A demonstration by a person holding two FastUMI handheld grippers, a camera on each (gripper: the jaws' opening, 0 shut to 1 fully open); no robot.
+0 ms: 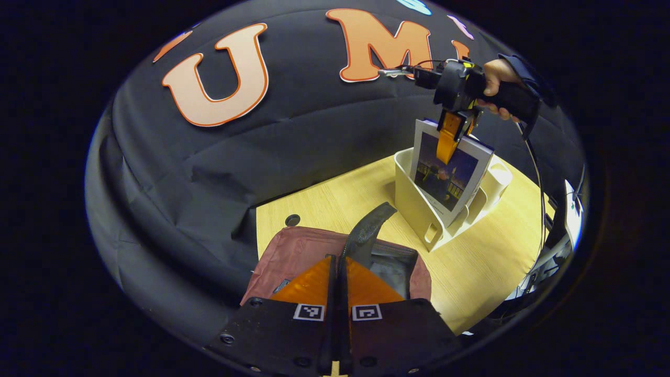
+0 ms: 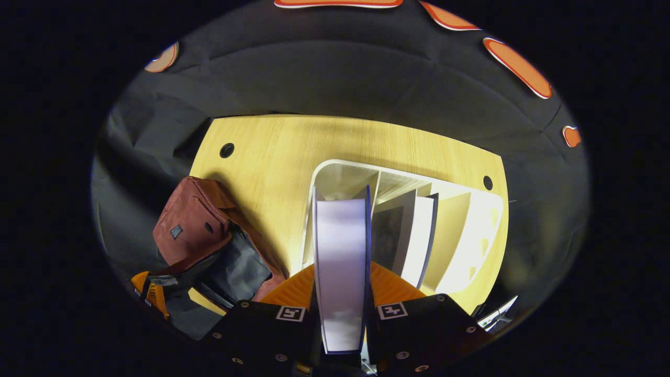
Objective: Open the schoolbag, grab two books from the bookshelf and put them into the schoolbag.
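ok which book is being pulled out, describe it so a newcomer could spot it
On the wooden table stands a white bookshelf, beside the red schoolbag. The book sits in the shelf's end slot nearest the bag, with the right gripper shut on its top edge. Unlike the other book one slot over, it is raised above the shelf and has a dark picture cover.

A dark red fabric schoolbag point(image 2: 196, 225) with a grey lining lies on the pale wooden table, its top gaping open, just beside a cream plastic bookshelf point(image 2: 471, 230). A thin white-edged book with a dark picture cover point(image 1: 447, 173) stands tilted, raised partly out of the shelf's end slot. Another white book point(image 2: 419, 235) leans in the next compartment
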